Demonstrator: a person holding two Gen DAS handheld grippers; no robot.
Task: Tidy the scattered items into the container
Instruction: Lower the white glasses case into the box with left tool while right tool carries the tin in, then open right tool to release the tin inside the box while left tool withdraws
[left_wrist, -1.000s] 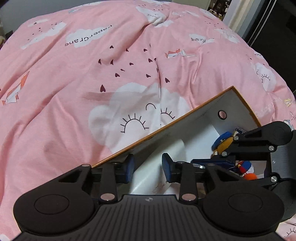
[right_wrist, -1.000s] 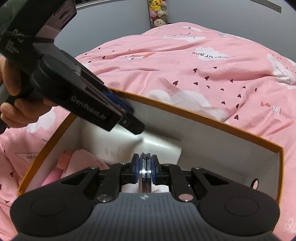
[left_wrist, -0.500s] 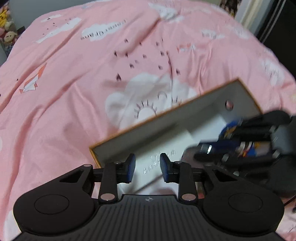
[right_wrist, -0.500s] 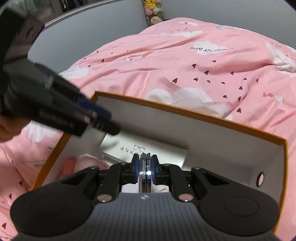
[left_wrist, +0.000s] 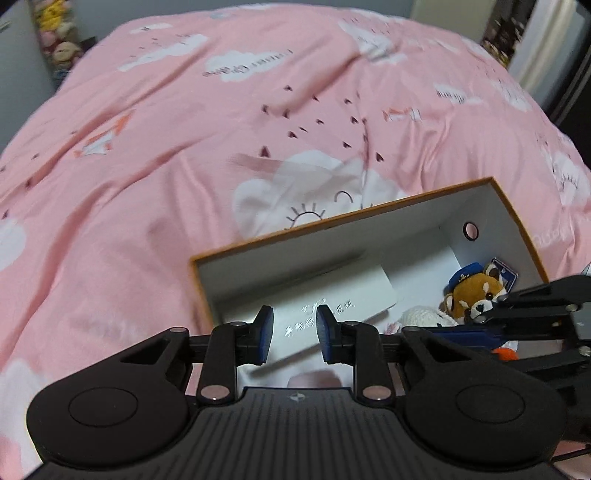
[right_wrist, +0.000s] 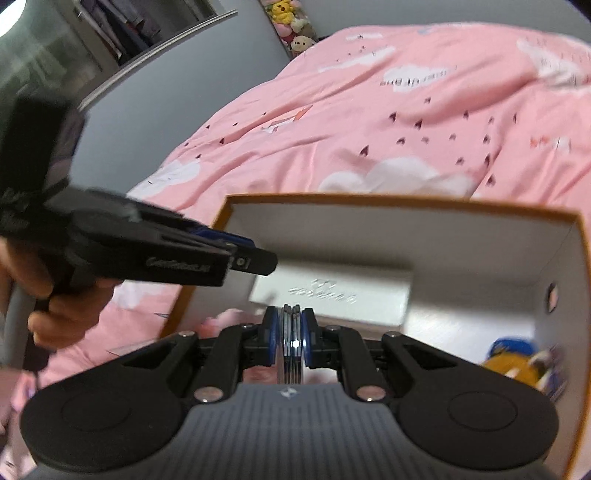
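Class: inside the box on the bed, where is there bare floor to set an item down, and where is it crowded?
Bare floor lies between the white case, the holed end wall and the red panda plush. The near side is crowded with plush toys and both grippers.

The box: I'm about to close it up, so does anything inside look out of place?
Nothing stands out. In the orange-edged box a white case lies flat and a plush toy sits in the corner. The right gripper holds a thin metal item above it.
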